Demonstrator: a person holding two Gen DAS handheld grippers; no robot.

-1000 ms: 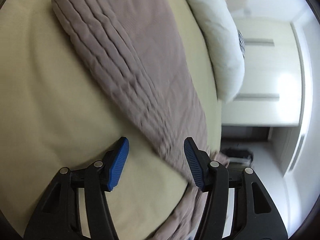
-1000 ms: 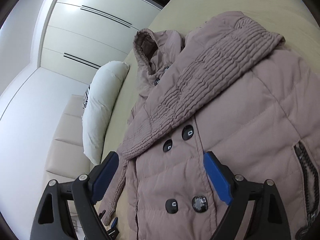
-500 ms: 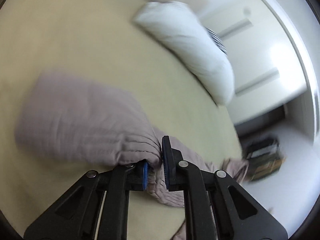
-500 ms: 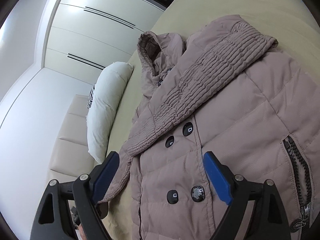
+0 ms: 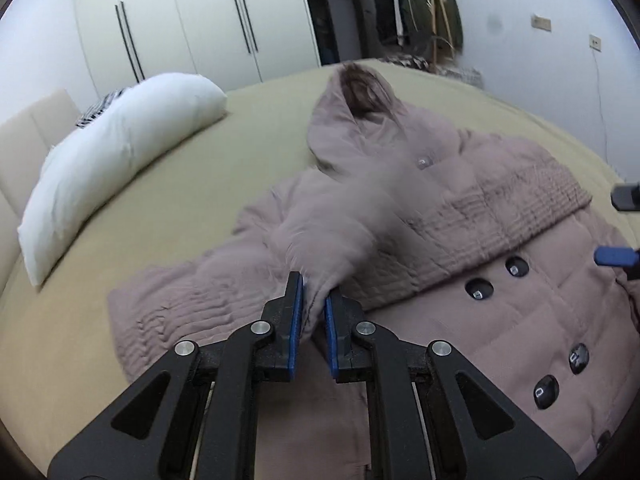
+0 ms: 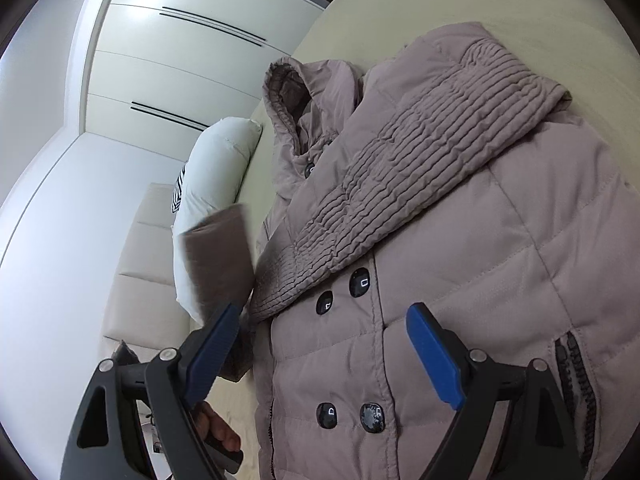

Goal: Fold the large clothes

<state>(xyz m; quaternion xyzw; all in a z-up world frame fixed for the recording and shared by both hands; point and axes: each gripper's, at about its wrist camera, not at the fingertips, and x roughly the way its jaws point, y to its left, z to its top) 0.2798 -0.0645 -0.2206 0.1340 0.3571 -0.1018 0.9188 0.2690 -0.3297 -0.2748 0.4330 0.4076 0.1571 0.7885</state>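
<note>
With my left gripper (image 5: 314,300) clamped on the second sleeve (image 5: 328,236) of the coat (image 6: 460,260) lying face-up on the bed (image 5: 248,152), right gripper (image 6: 320,354) wide and empty above its buttons, I judge the next move is laying that sleeve across the chest.

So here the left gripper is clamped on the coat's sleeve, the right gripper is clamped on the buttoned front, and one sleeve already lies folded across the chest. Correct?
Not quite. The right gripper is not clamped on anything: the right wrist view shows its jaws wide apart above the coat's buttoned front. The rest holds: the left gripper pinches the sleeve, and the other sleeve lies folded across the chest.
</note>
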